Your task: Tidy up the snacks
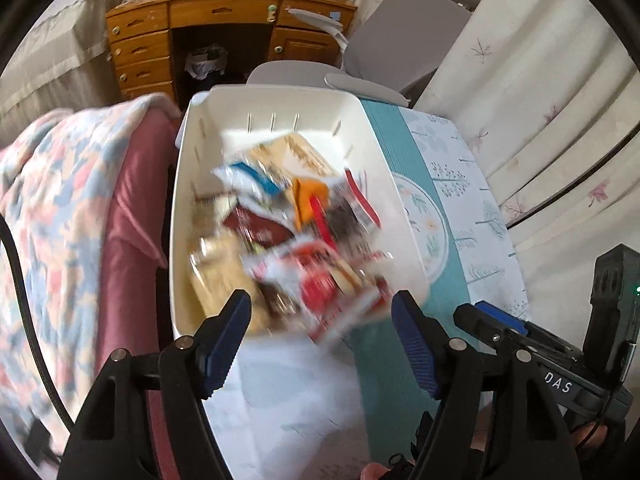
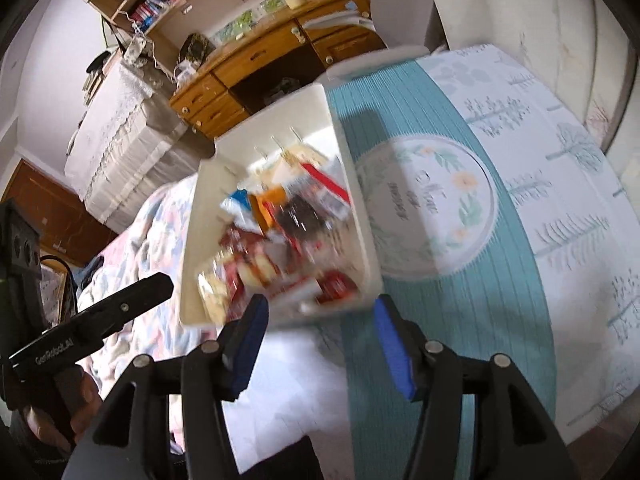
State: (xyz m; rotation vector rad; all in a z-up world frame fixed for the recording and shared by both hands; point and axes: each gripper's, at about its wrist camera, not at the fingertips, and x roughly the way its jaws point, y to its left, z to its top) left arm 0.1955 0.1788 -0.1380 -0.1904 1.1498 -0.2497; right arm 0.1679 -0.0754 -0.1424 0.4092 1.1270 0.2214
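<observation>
Snacks [image 1: 288, 232] lie heaped and motion-blurred in a white basket [image 1: 188, 216] directly ahead of our left gripper [image 1: 322, 336], whose blue-padded fingers stand wide apart and grip nothing. Our right gripper [image 2: 318, 344] is likewise spread and empty, the basket's near rim just beyond its fingertips, the teal floral tablecloth [image 2: 440, 320] under and right of it.

Bright daylight; snacks [image 1: 288, 232] perhaps motion-blurred; fisheye-bent edges.

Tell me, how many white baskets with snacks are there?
1. The white basket sits on the table's left edge by the bed, just ahead of both open grippers, full of blurry snack packets. No other basket shows.
</observation>
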